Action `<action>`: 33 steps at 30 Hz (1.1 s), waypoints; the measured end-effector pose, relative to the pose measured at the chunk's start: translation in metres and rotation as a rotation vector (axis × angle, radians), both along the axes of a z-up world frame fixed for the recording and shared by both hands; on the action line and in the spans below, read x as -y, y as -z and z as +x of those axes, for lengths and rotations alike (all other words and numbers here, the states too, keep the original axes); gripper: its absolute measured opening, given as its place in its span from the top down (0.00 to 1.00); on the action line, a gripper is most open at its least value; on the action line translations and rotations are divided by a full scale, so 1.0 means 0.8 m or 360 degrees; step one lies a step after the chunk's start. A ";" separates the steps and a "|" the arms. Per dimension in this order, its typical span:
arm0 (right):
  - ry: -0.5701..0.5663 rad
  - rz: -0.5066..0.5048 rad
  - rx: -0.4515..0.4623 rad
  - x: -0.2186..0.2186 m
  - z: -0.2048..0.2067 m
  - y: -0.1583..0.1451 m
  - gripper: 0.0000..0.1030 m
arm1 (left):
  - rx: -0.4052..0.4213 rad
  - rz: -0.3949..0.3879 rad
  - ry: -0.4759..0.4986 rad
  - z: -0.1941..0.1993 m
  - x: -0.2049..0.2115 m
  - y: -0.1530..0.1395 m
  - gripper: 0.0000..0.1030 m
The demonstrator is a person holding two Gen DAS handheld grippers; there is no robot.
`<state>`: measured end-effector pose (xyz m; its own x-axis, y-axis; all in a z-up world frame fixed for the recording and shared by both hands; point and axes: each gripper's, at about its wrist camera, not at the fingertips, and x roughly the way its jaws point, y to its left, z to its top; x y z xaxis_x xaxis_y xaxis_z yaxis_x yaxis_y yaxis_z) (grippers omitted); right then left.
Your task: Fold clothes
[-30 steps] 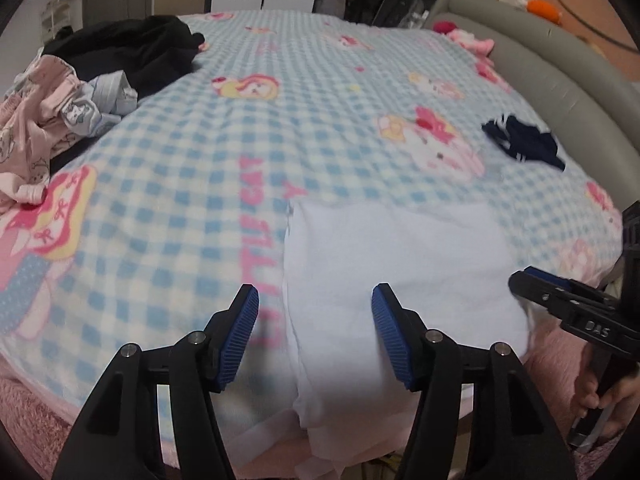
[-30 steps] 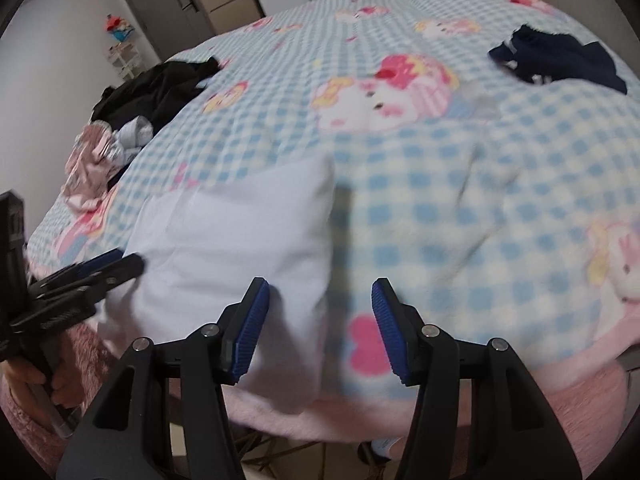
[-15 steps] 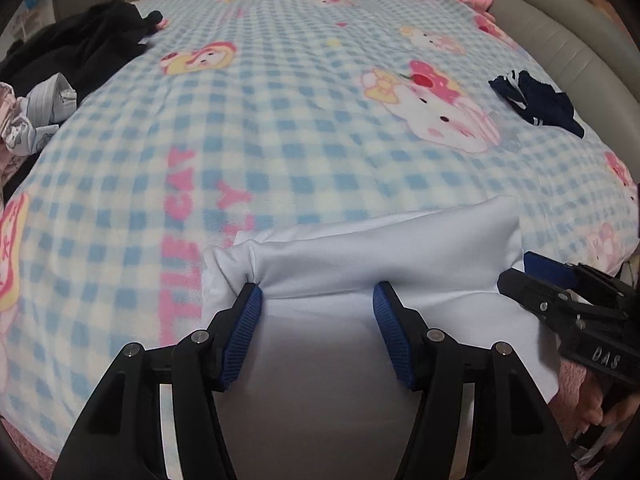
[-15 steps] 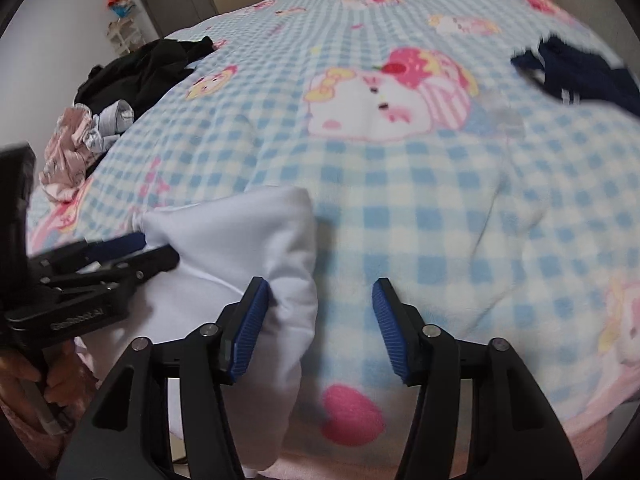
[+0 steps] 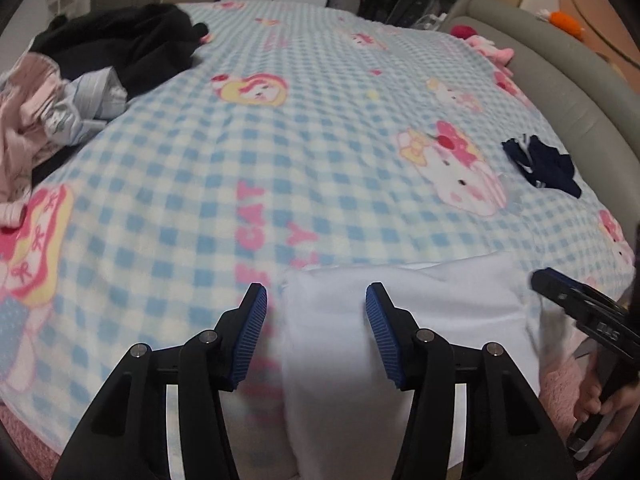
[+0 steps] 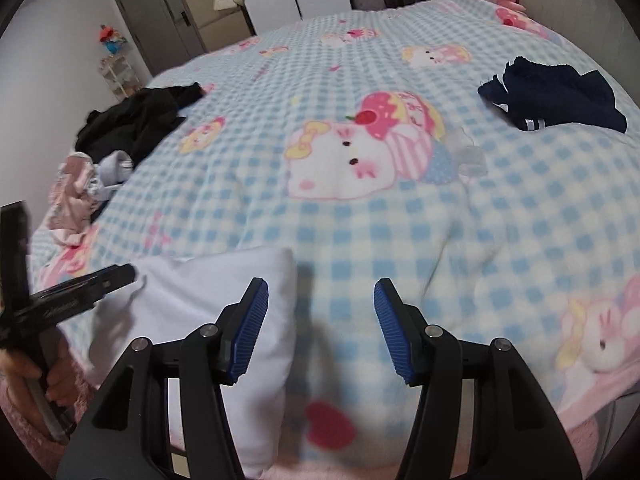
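At bottom centre: my left gripper [image 5: 316, 330] and right gripper [image 6: 322, 326] both gape, clamping nothing.
White garment [image 5: 400, 320]: doubled, lower frame, overhanging blanket [image 5: 280, 152] edge; I judge it may slide off.
Upper left: clothes pile [image 5: 80, 80] waits.

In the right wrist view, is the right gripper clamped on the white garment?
No. The right gripper stands open with the blue checked blanket showing between its fingers, and the white garment lies by its left finger only.
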<state>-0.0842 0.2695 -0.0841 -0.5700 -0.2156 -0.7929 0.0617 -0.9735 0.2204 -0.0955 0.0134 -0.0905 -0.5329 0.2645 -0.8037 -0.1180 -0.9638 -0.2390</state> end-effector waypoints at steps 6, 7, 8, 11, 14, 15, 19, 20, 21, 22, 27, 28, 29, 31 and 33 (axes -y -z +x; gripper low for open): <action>-0.0041 0.0024 0.0072 0.016 -0.024 0.024 0.45 | 0.0115 -0.0119 -0.0124 -0.005 0.015 0.030 0.46; -0.0053 0.0047 0.0071 0.020 -0.026 0.028 0.45 | 0.0133 -0.0131 -0.0153 -0.004 0.022 0.035 0.45; -0.0052 0.0073 0.0072 0.021 -0.027 0.032 0.45 | 0.0129 -0.0113 -0.0171 -0.004 0.027 0.033 0.45; 0.0051 0.0087 0.0076 0.008 -0.031 0.036 0.45 | 0.0035 -0.0180 -0.0259 -0.003 0.034 0.015 0.45; 0.0138 0.0108 0.0025 0.000 -0.029 0.024 0.45 | -0.0024 0.0000 -0.0172 -0.007 0.038 0.003 0.47; 0.0119 0.0101 -0.0002 0.001 -0.027 0.019 0.45 | -0.0027 0.0011 -0.0110 -0.011 0.031 0.002 0.47; -0.0013 0.0105 -0.0016 0.018 -0.032 0.013 0.45 | 0.0053 -0.0139 -0.0030 -0.033 0.004 0.022 0.46; -0.0041 0.0137 0.0027 0.025 -0.037 0.020 0.45 | 0.0096 -0.0183 -0.0058 -0.039 0.003 0.031 0.45; -0.0040 0.0148 0.0050 0.025 -0.039 0.023 0.44 | 0.0115 -0.0167 -0.0093 -0.040 0.008 0.033 0.45; -0.0011 0.0135 0.0056 0.019 -0.036 0.024 0.44 | 0.0111 -0.0112 -0.0129 -0.036 0.019 0.029 0.45; 0.0092 0.0128 0.0053 -0.003 -0.017 0.018 0.44 | -0.0041 -0.0018 -0.0134 0.015 0.045 -0.008 0.46; 0.0078 0.0127 0.0044 -0.004 -0.009 0.014 0.44 | -0.0056 -0.0009 -0.0103 0.027 0.043 -0.013 0.46; 0.0060 0.0105 0.0038 -0.004 0.000 0.009 0.44 | -0.0071 -0.0001 -0.0072 0.038 0.041 -0.017 0.46; 0.0020 0.0056 0.0025 0.002 0.020 0.000 0.44 | -0.0080 0.0017 -0.0015 0.057 0.037 -0.021 0.46; -0.0019 0.0029 0.0017 0.012 0.038 -0.006 0.44 | -0.0062 0.0044 0.0020 0.073 0.031 -0.019 0.46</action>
<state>-0.0537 0.2599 -0.0790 -0.5588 -0.2081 -0.8028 0.0711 -0.9765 0.2036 -0.0372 -0.0118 -0.0756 -0.5603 0.2933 -0.7746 -0.1397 -0.9553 -0.2607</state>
